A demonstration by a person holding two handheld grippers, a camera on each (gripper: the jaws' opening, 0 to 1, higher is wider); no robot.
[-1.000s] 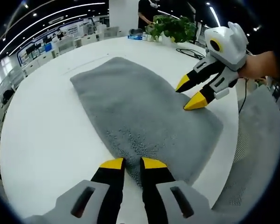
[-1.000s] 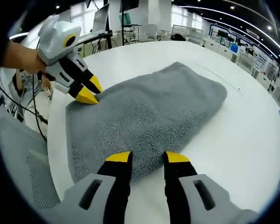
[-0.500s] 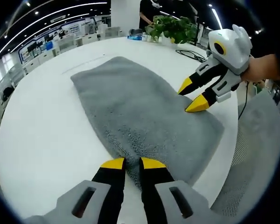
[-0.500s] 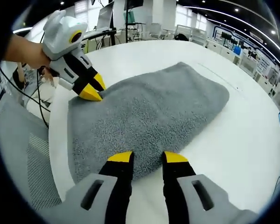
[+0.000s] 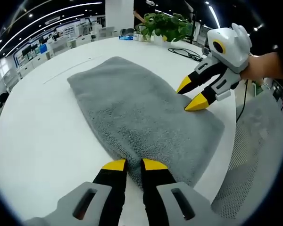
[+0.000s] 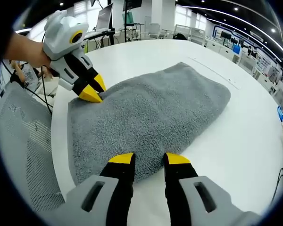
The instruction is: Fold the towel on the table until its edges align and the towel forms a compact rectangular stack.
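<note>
Towel [image 5: 141,117], grey and folded, is lying flat on the white table [image 5: 37,136]. Left gripper [image 5: 134,165] is pinching one near corner, its jaws almost closed on the fabric; right gripper [image 6: 148,158] is resting slightly parted at the other corner's edge, grasping nothing.

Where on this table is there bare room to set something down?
Bare white table lies wide along the towel's long edge away from the chair. Crowded: the chair-side edge, where both the left gripper and right gripper work, and the far rim by the plant.
</note>
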